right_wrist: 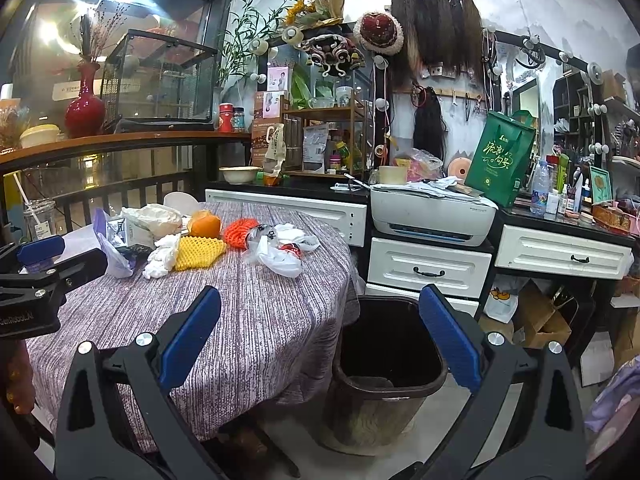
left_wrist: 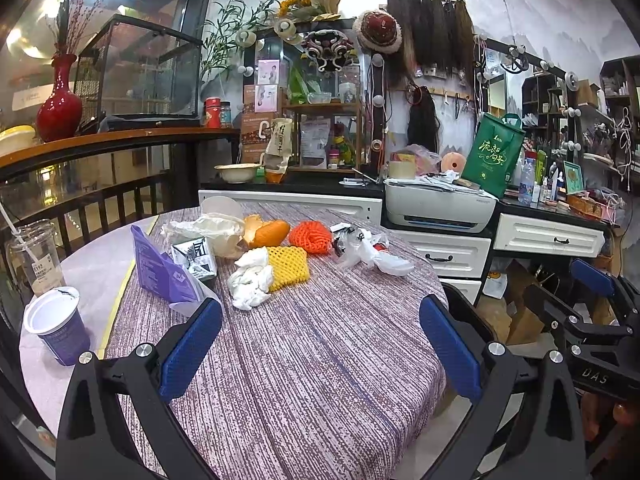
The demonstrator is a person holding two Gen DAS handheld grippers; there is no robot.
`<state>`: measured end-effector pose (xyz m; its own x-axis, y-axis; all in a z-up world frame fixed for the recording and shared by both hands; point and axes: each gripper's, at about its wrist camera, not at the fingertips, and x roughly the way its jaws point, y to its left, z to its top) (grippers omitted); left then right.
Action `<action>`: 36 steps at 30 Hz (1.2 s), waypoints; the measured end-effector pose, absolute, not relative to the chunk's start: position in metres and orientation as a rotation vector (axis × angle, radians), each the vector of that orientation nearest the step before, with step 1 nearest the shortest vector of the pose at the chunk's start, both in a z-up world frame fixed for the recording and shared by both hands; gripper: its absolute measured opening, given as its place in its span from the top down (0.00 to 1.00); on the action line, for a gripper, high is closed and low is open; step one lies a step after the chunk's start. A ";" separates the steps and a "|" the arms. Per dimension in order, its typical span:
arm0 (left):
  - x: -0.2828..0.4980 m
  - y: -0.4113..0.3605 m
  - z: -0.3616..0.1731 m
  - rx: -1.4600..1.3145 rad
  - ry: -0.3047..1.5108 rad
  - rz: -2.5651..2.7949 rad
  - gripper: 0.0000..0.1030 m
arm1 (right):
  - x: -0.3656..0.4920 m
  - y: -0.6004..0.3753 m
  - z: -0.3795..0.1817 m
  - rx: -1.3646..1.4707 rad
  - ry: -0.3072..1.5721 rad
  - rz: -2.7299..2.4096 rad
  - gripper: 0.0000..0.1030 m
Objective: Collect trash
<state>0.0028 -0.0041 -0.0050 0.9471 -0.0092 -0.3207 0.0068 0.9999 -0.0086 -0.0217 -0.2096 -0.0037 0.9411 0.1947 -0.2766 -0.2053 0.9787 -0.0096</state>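
Note:
Trash lies in a heap at the far side of the round table [left_wrist: 304, 360]: crumpled white tissue [left_wrist: 252, 280], yellow foam net [left_wrist: 289, 266], orange foam net [left_wrist: 311, 237], orange peel [left_wrist: 269, 232], a clear plastic bag [left_wrist: 368, 250], a purple packet [left_wrist: 160, 270] and a small carton [left_wrist: 196, 258]. My left gripper [left_wrist: 320, 344] is open and empty over the near table. My right gripper [right_wrist: 320, 336] is open and empty above the dark bin [right_wrist: 390, 364] beside the table. The heap also shows in the right wrist view [right_wrist: 196, 254].
A purple paper cup [left_wrist: 60, 328] and a clear cup with a straw [left_wrist: 36, 256] stand at the table's left edge. White drawers [right_wrist: 428, 266] with a printer [right_wrist: 434, 214] stand behind. Cardboard boxes [right_wrist: 540, 320] lie on the floor at right.

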 end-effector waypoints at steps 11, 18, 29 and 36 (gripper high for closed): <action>0.004 -0.003 -0.007 -0.007 0.329 -0.012 0.05 | -0.022 -0.211 -0.003 -0.034 0.282 0.205 0.05; 0.004 -0.003 -0.009 -0.010 0.331 -0.013 0.05 | -0.021 -0.211 -0.002 -0.032 0.285 0.206 0.05; 0.004 -0.003 -0.012 -0.008 0.338 -0.014 0.05 | -0.021 -0.212 -0.002 -0.031 0.287 0.207 0.05; 0.004 -0.004 -0.013 -0.009 0.338 -0.014 0.05 | -0.021 -0.212 -0.002 -0.032 0.289 0.207 0.05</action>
